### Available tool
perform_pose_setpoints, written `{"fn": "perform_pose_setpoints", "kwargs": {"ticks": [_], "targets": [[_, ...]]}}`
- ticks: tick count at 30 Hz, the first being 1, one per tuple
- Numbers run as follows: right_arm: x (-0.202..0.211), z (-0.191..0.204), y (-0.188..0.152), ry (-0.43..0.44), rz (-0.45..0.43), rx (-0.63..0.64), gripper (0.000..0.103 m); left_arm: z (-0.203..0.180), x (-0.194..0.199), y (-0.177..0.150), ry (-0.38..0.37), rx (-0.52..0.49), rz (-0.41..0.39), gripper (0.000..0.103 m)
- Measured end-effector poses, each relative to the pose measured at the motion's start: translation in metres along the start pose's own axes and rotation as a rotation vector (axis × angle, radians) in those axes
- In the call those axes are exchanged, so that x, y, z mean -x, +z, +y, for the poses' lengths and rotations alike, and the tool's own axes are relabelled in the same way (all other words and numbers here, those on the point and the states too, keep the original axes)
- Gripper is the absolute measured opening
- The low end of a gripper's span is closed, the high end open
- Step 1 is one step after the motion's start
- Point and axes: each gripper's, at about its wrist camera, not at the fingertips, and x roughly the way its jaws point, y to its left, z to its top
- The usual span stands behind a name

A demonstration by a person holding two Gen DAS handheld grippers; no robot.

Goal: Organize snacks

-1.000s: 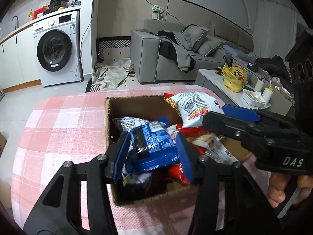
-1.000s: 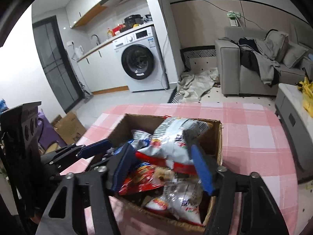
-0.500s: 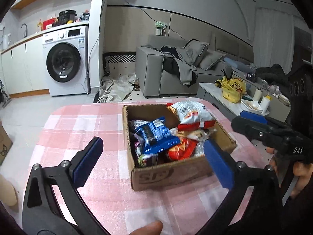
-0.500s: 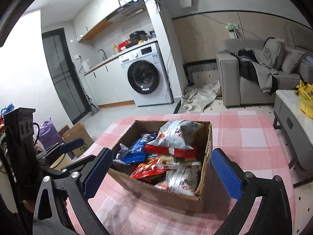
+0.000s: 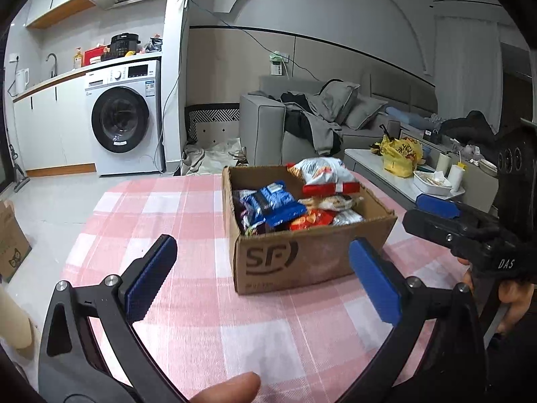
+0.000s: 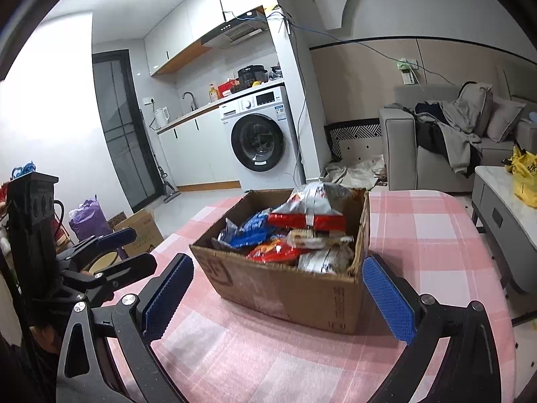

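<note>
A: What changed?
B: Both grippers backed off; the left gripper (image 5: 261, 278) let its blue snack packet (image 5: 273, 203) go into the cardboard box (image 5: 302, 258). Right gripper (image 6: 277, 297) too: jaws released, empty.
A: Count?
B: One box on the checked surface (image 5: 161, 211), several packets; organizing looks done.

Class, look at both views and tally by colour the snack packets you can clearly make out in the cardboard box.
Blue crinkled foil packet: 1
White and silver puffed bag: 1
Red flat packets: 2
Total clearly visible in the brown cardboard box: 4; others are partly buried.
</note>
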Motion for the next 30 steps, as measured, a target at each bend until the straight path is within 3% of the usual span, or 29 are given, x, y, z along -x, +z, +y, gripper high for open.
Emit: {"fn": "perform_pose_setpoints", "kwargs": {"ticks": [8,18,25,30], "targets": [[-0.003,0.005,-0.027,-0.006,0.001,0.021,0.103,0.005,0.0,-0.029,0.02,0.008,-0.025,0.102],[-0.005,0.004,-0.042,-0.049,-0.055,0.041,0.103,0.011,-0.02,-0.034,0.046,0.063,-0.069,0.102],[-0.006,0.001,-0.047,-0.074,-0.075,0.049,0.103,0.007,-0.028,-0.038,0.09,0.024,-0.062,0.102],[-0.008,0.002,-0.047,-0.093,-0.071,0.055,0.103,0.006,-0.027,-0.04,0.079,0.018,-0.07,0.102]]}}
